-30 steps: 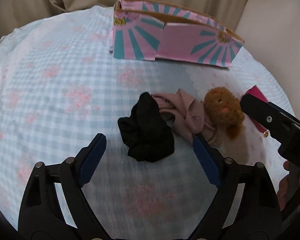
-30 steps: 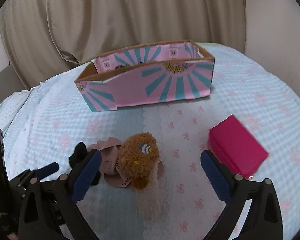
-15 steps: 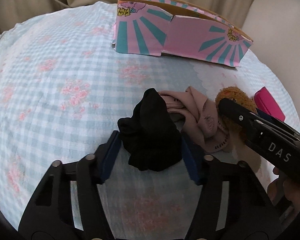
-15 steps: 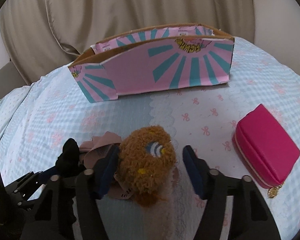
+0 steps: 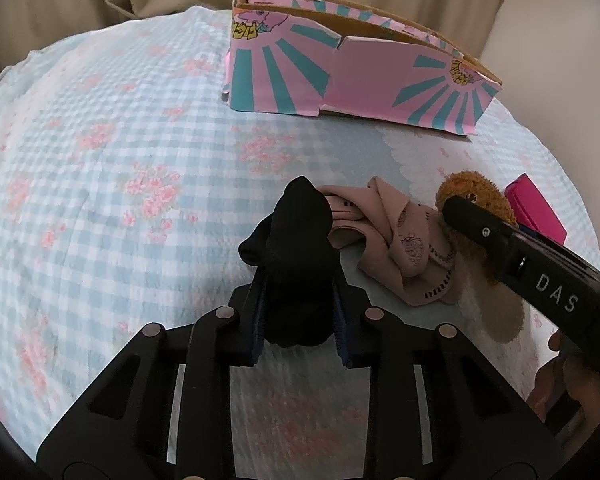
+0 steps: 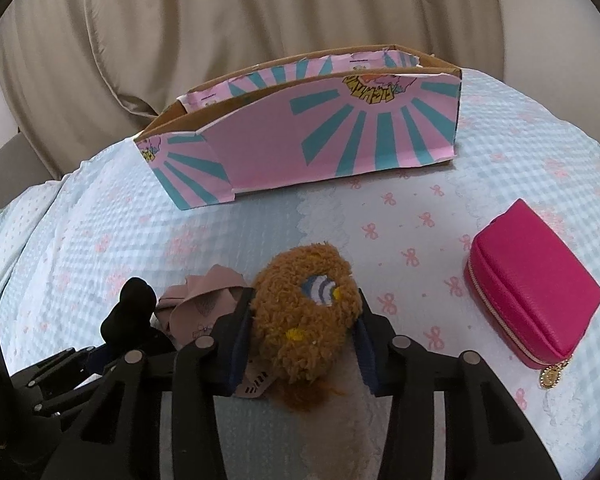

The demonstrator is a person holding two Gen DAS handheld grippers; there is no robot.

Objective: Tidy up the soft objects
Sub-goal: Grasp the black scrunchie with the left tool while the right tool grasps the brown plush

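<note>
While the left tongs (image 5: 299, 322) have just closed on the black sock (image 5: 296, 256), the right tongs (image 6: 305, 344) have just closed on the brown plush toy (image 6: 306, 316). Between sock and toy lies a beige cloth (image 5: 396, 236), touching both. Only the right view shows the whole pink pouch (image 6: 534, 296), right of the toy. Beyond the toy stands the pink-and-teal box (image 6: 300, 148) on the checked bedspread (image 5: 112, 160).
</note>
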